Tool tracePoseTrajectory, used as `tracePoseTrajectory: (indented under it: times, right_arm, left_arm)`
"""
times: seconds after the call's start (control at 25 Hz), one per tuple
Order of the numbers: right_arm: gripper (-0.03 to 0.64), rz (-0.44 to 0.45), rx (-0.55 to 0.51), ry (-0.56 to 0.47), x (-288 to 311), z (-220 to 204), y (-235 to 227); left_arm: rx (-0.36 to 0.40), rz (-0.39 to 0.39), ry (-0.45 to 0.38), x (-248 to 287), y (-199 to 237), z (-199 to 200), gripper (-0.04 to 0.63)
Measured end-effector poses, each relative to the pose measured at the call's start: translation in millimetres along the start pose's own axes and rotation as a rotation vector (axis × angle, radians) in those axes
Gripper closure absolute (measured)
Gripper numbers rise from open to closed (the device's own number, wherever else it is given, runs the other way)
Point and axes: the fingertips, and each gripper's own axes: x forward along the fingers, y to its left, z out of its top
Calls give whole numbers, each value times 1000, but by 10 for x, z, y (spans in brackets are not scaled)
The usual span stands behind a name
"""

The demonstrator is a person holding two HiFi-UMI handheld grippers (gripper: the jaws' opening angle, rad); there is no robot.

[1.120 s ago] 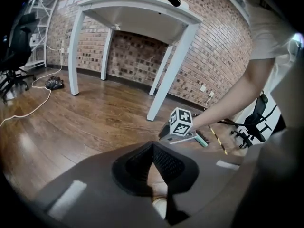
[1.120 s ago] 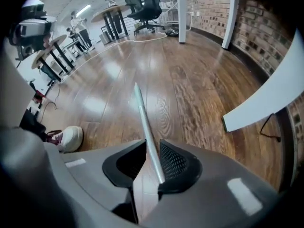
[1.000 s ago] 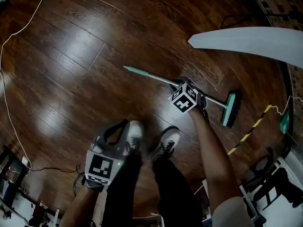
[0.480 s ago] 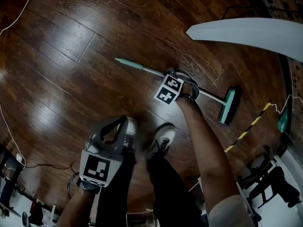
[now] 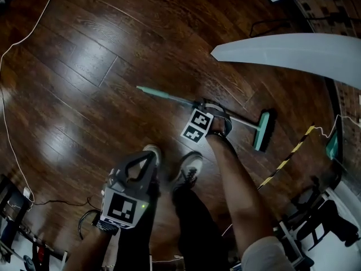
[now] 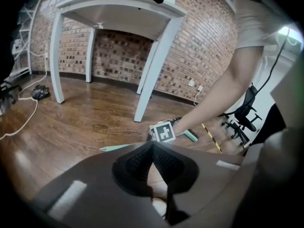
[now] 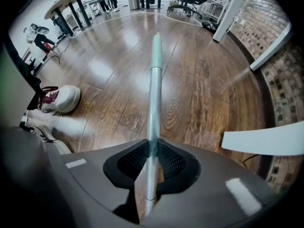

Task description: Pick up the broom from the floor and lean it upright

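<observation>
The broom lies on the dark wood floor, its metal handle [image 5: 169, 97] ending in a teal grip and its teal head [image 5: 263, 130] off to the right. My right gripper [image 5: 210, 113] points straight down over the middle of the handle. In the right gripper view the handle [image 7: 153, 89] runs between the pads, and the right gripper [image 7: 151, 148] has just been closing and now pinches it. My left gripper [image 5: 144, 158] hangs by the person's legs, away from the broom. Seen in its own view, the left gripper [image 6: 152, 145] is shut on nothing.
White table tops [image 5: 293, 49] on slanted legs [image 6: 152, 70] stand beyond the broom. The person's shoes [image 5: 189, 168] are just in front of the handle. A yellow-black striped strip [image 5: 287, 161] lies at right, cables [image 5: 11, 123] at left, and an office chair [image 6: 240, 118] at far right.
The right gripper has rolled and settled onto the broom handle, closing on it. The left gripper has risen a little beside the legs. The broom still lies on the floor.
</observation>
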Motion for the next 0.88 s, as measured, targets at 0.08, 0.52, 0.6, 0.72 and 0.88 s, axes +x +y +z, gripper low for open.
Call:
tracePoseTrajectory:
  times: [0.08, 0.52, 0.6, 0.72, 0.88]
  right_arm:
    - [529, -34, 26, -29, -268, -32, -144]
    - [528, -237, 297, -182, -2034, -464, -782]
    - [526, -265, 355, -223, -2361, -631, -845]
    - [525, -312, 438, -273, -2799, -952, -949]
    - [525, -374, 537, -334, -3261, -1406, -1114]
  left_arm:
    - [42, -39, -8, -54, -127, 191, 595]
    - [349, -174, -111, -569, -846, 1507, 595]
    - [376, -186, -108, -627, -983, 1663, 595]
    - [402, -158, -102, -666, -1095, 1890, 595]
    - [433, -126, -114, -649, -1264, 2185, 595]
